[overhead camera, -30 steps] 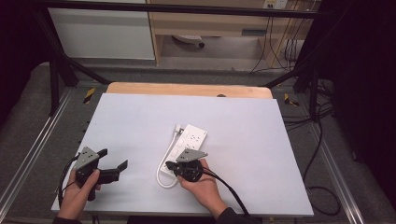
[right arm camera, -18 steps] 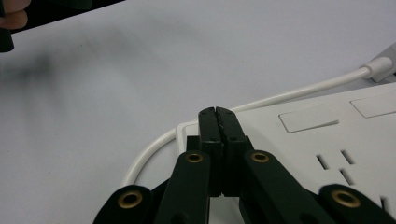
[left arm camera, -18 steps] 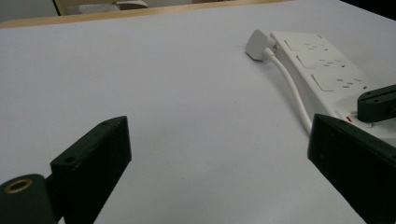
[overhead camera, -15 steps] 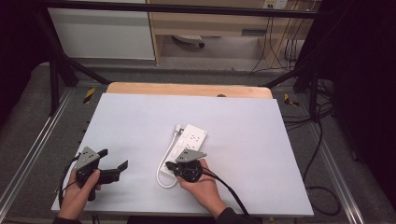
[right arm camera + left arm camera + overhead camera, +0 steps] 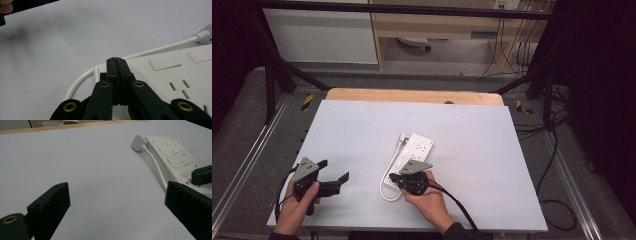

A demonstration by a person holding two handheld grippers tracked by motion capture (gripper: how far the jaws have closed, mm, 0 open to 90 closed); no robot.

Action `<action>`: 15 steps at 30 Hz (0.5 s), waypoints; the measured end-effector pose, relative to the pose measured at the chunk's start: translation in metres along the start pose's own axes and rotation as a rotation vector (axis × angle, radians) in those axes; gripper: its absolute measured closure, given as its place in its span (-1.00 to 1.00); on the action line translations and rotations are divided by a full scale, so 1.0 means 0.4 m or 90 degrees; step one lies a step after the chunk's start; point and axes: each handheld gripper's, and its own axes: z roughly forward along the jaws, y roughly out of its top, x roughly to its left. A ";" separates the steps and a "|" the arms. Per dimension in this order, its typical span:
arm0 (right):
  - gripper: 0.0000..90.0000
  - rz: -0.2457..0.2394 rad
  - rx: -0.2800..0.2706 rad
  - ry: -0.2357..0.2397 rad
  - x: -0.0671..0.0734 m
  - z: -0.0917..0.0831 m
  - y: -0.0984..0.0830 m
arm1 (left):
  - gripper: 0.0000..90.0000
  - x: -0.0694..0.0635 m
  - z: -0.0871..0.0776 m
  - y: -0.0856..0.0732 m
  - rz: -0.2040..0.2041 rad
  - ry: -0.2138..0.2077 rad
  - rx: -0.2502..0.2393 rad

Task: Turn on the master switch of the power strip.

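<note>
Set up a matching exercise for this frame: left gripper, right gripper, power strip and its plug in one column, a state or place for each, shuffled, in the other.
Things:
1. left gripper
2. right gripper
3. power strip
4. plug

States or places:
A. lies flat on the white table, sockets up
B. jaws pressed together, tips over the strip's near end
C. jaws wide apart, nothing between them
D. rests beside the strip's far end, on the white cable

Pairs: 1-C, 2-B, 3-A, 4-D
</note>
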 end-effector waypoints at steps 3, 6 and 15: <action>1.00 0.001 0.001 -0.001 0.000 0.000 0.000 | -0.87 0.000 0.000 0.000 0.000 0.000 0.001; 1.00 0.001 0.004 0.001 -0.001 0.000 0.002 | -0.86 0.000 0.000 0.000 0.000 0.000 0.000; 1.00 0.012 -0.004 0.005 -0.004 -0.006 0.004 | -0.86 0.002 0.000 0.000 -0.001 -0.001 -0.001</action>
